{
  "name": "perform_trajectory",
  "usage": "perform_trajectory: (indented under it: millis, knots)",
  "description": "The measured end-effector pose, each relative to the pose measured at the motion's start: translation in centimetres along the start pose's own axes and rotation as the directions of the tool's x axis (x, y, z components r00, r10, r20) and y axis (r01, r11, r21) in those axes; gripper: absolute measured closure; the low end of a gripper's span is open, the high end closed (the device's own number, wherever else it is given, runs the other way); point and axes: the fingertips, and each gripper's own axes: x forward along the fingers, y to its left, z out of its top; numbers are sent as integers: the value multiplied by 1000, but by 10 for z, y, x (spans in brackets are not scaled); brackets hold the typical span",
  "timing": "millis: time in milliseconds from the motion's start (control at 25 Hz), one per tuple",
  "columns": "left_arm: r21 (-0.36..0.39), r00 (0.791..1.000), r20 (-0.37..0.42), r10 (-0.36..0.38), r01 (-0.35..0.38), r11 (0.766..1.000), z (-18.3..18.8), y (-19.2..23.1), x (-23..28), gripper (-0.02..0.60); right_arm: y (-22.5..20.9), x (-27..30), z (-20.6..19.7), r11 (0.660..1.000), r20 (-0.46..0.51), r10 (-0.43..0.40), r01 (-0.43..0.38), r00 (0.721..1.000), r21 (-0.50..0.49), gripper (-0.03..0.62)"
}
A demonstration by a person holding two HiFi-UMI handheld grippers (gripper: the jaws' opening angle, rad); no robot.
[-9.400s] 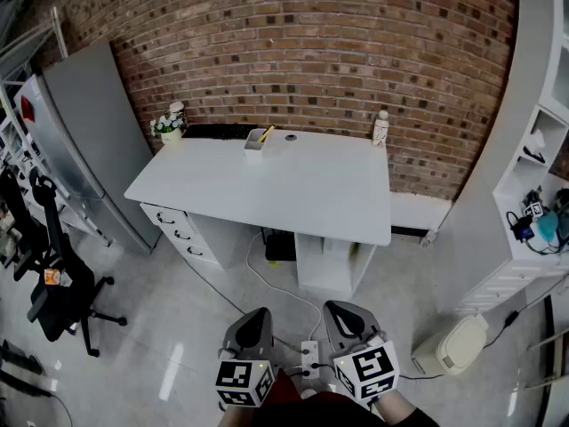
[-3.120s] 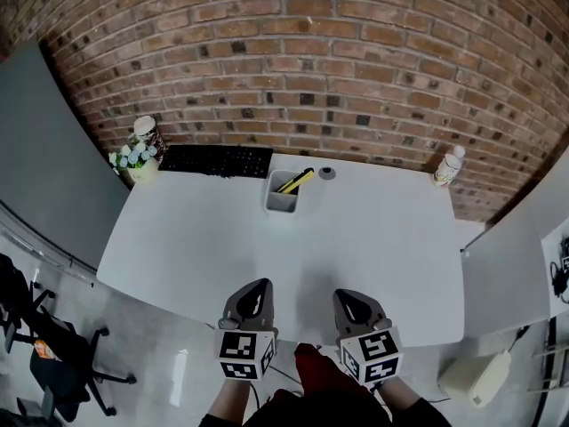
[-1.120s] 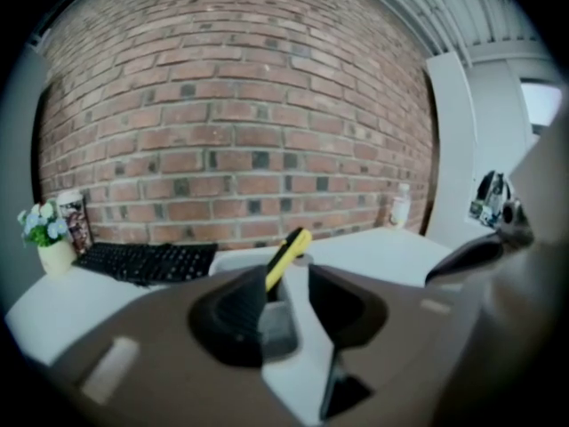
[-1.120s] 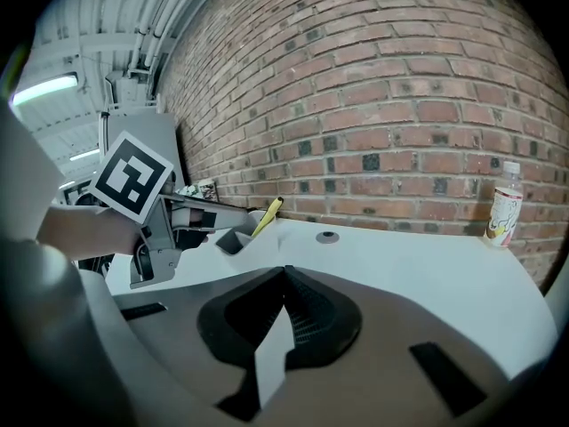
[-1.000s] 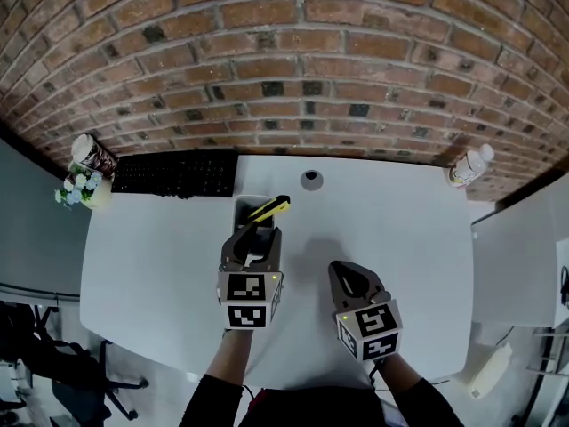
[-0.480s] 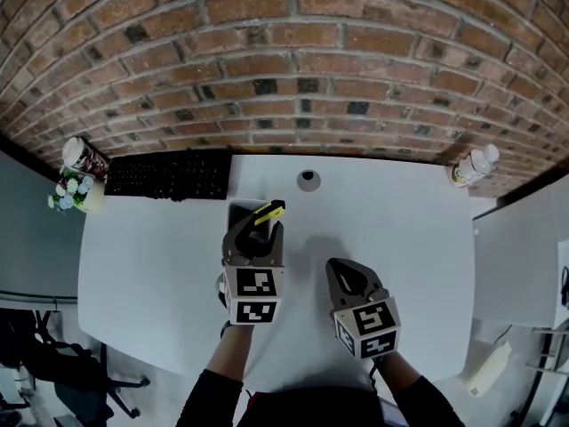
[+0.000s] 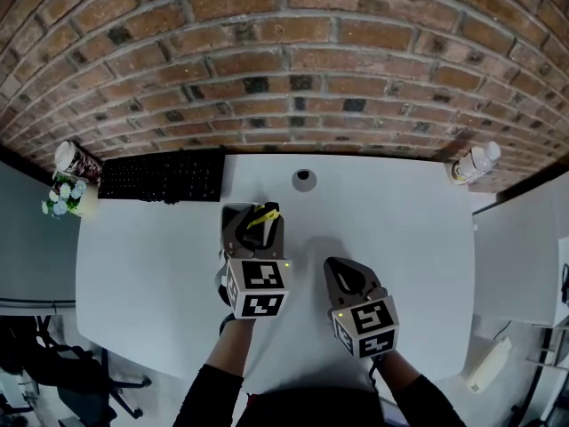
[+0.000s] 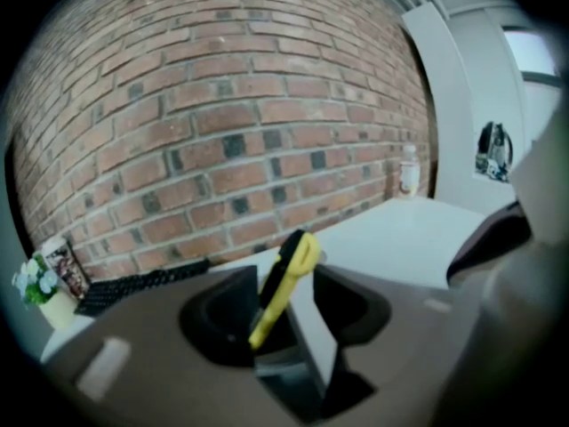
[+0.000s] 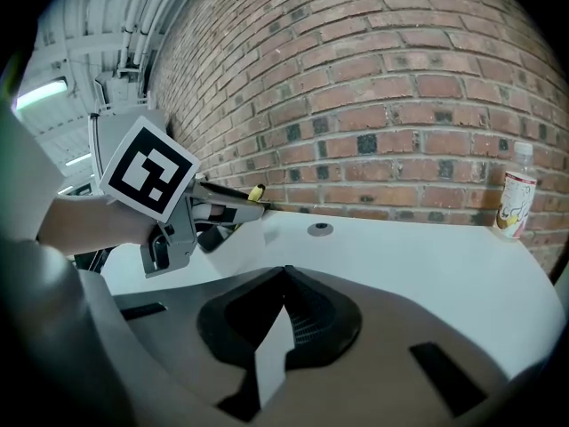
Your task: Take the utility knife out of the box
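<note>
A yellow utility knife (image 7: 263,213) stands slanted in a small grey box (image 7: 234,217) on the white desk (image 7: 400,229). My left gripper (image 7: 253,231) is at the box. In the left gripper view the knife (image 8: 286,281) rises between that gripper's (image 8: 286,302) jaws, which have just been opening; the pads do not press on it. The box wall (image 8: 311,332) shows low in the gap. My right gripper (image 7: 343,272) hovers over bare desk to the right, its tips together with nothing held. From the right gripper view (image 9: 284,274), the left gripper (image 9: 222,208) and the knife's tip (image 9: 255,191) are seen.
A black keyboard (image 7: 160,174) lies at the back left against the brick wall. A cup and small flowers (image 7: 67,181) stand at the far left. A small round disc (image 7: 303,179) sits behind the box. A bottle (image 7: 471,163) stands at the back right corner.
The left gripper has moved forward over the box and rolled a little, so the knife now stands between its jaws. The right gripper has barely shifted.
</note>
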Motion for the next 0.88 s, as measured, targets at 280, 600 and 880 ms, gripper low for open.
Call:
perform_trajectory:
  millis: [280, 600, 880]
  knots:
    - [30, 1000, -10, 25, -25, 999, 1, 2, 8, 407, -3, 2, -4, 1000, -11, -5, 6, 1000, 12, 586]
    - [42, 1000, 4, 27, -27, 999, 3, 6, 8, 436, -3, 5, -7, 1000, -23, -10, 10, 1000, 15, 586]
    - [52, 999, 19, 43, -44, 998, 7, 14, 4, 473, 2, 3, -7, 1000, -24, -6, 7, 1000, 9, 586]
